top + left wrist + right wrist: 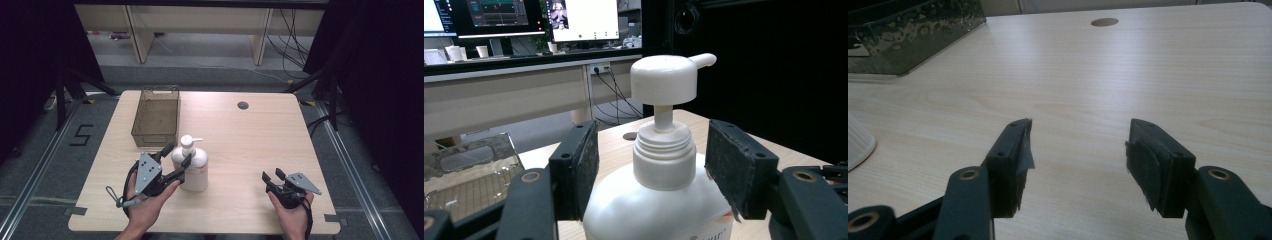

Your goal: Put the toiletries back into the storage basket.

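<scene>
Centre frame, the left gripper [176, 161] spreads its jaws around an upright pump bottle [192, 165], apparently not touching; smooth plastic, likely slippery, best gripped at the shoulders. The right gripper [272, 176] rests agape.

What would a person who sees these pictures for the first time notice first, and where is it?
The eye falls first on the white pump bottle standing upright near the front left of the wooden table, with the open left gripper placed around it, one jaw on each side. Behind it, toward the far left, stands an empty dark mesh basket. The right gripper rests open at the front right, holding nothing.
</scene>
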### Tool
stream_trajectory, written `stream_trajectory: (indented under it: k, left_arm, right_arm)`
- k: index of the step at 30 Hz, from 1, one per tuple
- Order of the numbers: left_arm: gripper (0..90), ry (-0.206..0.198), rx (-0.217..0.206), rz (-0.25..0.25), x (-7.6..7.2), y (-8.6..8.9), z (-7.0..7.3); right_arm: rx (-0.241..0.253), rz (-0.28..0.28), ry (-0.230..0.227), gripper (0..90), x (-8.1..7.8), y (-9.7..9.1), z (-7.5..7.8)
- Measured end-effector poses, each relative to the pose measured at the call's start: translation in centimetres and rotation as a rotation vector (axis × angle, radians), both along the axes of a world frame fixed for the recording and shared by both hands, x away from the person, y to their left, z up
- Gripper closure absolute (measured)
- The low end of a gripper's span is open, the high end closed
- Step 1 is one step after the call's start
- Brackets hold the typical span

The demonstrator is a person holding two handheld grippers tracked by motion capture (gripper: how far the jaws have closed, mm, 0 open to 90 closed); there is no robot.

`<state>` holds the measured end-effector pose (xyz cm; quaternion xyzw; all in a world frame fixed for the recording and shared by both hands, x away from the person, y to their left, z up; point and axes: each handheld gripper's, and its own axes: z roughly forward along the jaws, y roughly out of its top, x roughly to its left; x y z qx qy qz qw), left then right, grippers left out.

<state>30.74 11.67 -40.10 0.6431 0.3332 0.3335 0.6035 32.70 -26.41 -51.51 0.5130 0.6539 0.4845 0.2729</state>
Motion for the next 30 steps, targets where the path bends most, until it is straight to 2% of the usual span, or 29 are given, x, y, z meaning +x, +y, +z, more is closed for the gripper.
stream_trajectory:
  k: [3,4,5,10,11,16,17,23,30]
  left_arm:
    - [38.1,0.012,-0.006,0.005,0.3,-0.2,0.1]
    - [38.4,0.013,-0.006,0.011,0.3,-0.3,0.2]
    - [38.8,0.017,-0.008,0.018,0.4,-0.4,0.3]
    - [41.8,0.027,-0.006,0.033,0.5,-1.2,0.9]
    - [42.2,0.026,0.000,0.039,0.5,-1.2,1.0]
    - [44.5,0.033,0.005,0.056,0.7,-1.7,1.7]
    - [44.9,0.033,0.009,0.058,0.8,-1.8,1.8]
    - [47.4,0.051,0.013,0.091,0.9,-2.2,1.8]
    - [49.1,0.052,0.015,0.112,0.8,-2.5,2.1]
  right_arm:
    - [0.002,-0.004,0.008,44.0,-0.1,0.0,0.1]
    - [0.029,-0.014,0.025,44.0,-0.3,0.3,0.1]
    - [-0.005,-0.011,0.006,44.0,-0.1,0.1,0.0]
    - [-0.003,-0.001,0.005,44.0,-0.1,0.0,0.1]
    - [0.031,-0.019,0.026,44.0,-0.3,0.3,0.1]
    - [0.024,-0.020,0.049,43.9,-0.4,0.3,0.2]
    - [-0.015,-0.012,0.013,43.9,-0.2,0.0,0.2]
    - [0.012,-0.004,0.013,43.7,0.0,0.1,0.0]
    - [-0.016,-0.012,0.006,43.5,0.1,0.0,0.0]
